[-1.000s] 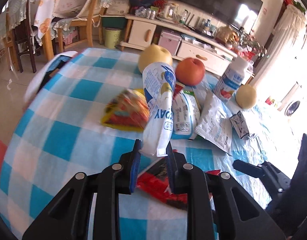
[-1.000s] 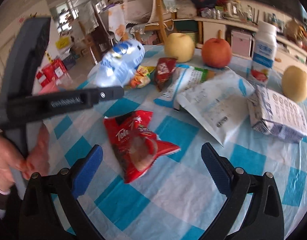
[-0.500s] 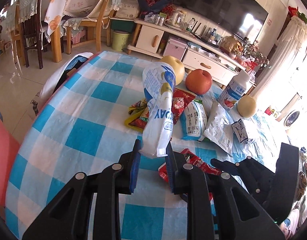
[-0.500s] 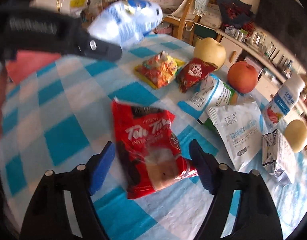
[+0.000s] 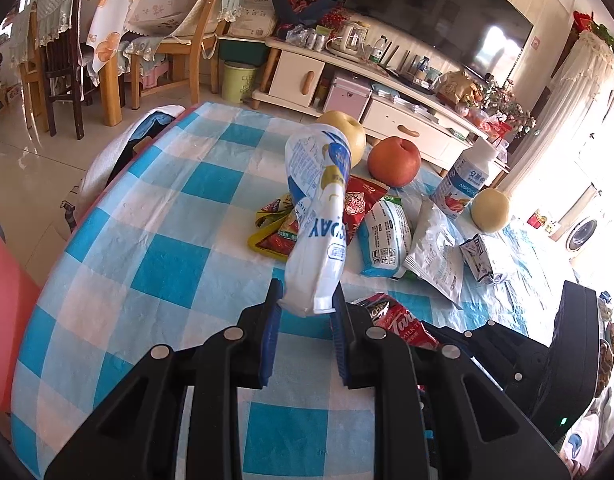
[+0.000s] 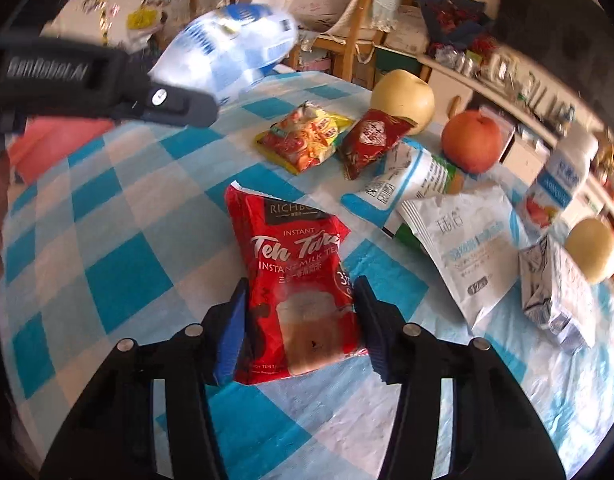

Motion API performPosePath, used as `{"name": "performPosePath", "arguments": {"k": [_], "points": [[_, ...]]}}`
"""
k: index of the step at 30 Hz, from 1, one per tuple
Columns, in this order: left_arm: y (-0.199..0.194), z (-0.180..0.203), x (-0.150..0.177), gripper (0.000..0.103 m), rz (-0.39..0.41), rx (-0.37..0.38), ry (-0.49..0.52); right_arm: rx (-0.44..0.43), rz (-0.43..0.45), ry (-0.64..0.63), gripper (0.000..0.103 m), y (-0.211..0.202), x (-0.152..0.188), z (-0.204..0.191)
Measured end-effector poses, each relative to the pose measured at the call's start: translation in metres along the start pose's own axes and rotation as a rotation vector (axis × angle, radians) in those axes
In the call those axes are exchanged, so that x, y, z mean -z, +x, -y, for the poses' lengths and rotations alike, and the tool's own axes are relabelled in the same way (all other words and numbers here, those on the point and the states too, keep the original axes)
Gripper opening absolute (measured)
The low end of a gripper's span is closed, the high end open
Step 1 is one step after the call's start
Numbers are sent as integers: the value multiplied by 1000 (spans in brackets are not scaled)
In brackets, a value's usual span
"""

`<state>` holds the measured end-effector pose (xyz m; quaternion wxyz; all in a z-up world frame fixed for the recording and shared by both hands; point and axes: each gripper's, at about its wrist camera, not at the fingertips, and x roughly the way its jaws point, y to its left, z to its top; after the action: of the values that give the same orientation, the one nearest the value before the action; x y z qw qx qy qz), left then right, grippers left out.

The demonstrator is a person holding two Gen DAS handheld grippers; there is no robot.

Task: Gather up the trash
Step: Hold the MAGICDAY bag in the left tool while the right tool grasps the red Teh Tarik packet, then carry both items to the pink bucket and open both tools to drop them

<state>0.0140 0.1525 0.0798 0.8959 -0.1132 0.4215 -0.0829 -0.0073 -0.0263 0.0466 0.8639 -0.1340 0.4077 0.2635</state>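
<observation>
My left gripper (image 5: 306, 312) is shut on a white and blue snack wrapper (image 5: 318, 224) and holds it upright above the checked table (image 5: 167, 264); the wrapper also shows in the right wrist view (image 6: 227, 52). My right gripper (image 6: 303, 316) is open, its jaws on either side of a red Teh Tarik milk tea packet (image 6: 295, 280) that lies flat on the table. The red packet shows partly in the left wrist view (image 5: 403, 324). Further back lie a yellow snack packet (image 6: 307, 136), a small red packet (image 6: 371, 136) and white pouches (image 6: 467, 248).
Two pears (image 6: 403, 96), an apple (image 6: 471, 140), a yogurt bottle (image 6: 559, 184) and a crumpled carton (image 6: 555, 292) stand at the back and right of the table. A pink bin (image 5: 3, 320) is at the table's left edge. Chairs and a TV cabinet stand beyond.
My right gripper has moved forward and narrowed around the red milk tea packet. My left gripper has lifted and pulled back with the white and blue wrapper.
</observation>
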Motion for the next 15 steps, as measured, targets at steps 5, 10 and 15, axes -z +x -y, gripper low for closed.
{"name": "performPosePath", "arguments": {"k": [5, 10, 15], "points": [[-3, 2, 0, 25, 5, 2, 2, -2, 11, 49, 50, -4, 2, 0], [-11, 2, 1, 25, 24, -21, 13, -3, 10, 133, 48, -10, 7, 4], [-21, -1, 2, 25, 51, -54, 20, 4, 7, 202, 48, -22, 10, 4]]}}
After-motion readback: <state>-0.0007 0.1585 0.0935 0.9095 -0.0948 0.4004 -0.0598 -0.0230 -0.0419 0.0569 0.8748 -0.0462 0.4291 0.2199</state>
